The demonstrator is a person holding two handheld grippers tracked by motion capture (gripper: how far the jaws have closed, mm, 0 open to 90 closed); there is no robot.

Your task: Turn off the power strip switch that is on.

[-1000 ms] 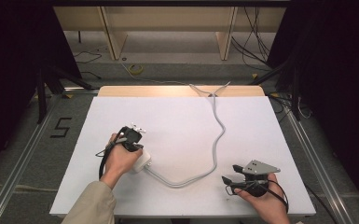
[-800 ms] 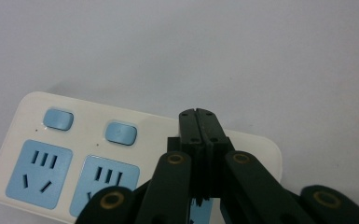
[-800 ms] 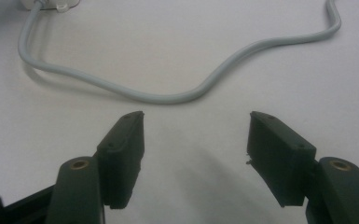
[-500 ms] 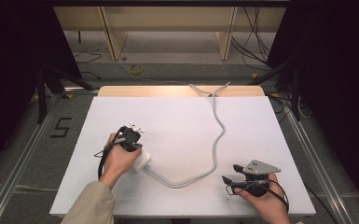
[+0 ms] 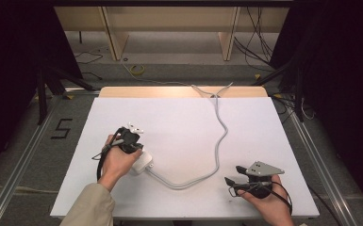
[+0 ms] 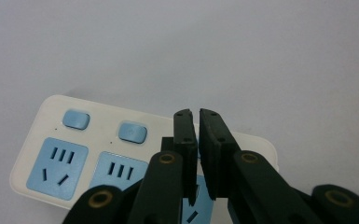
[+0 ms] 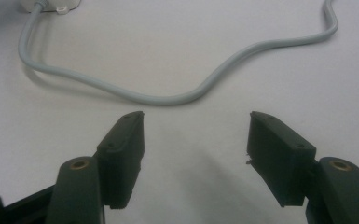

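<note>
A white power strip (image 6: 51, 154) with blue sockets and blue switches lies flat on the white table (image 5: 179, 127). My left gripper (image 6: 198, 114) hovers just over its right part, jaws shut with only a thin slit between them and nothing held. In the high view the left gripper (image 5: 131, 141) sits in a hand above the power strip (image 5: 142, 163) at the table's left. A grey cable (image 5: 219, 141) runs from the strip, curves right and goes to the far edge. My right gripper (image 7: 196, 121) is open, empty, low over the table, with the cable (image 7: 168, 99) lying beyond its jaws.
The right gripper (image 5: 229, 184) rests near the table's front right, pointing left, with its grey plate (image 5: 261, 168) on top. A wooden strip (image 5: 169, 92) borders the table's far edge. Metal rails (image 5: 19, 169) and loose wires lie on the floor around it.
</note>
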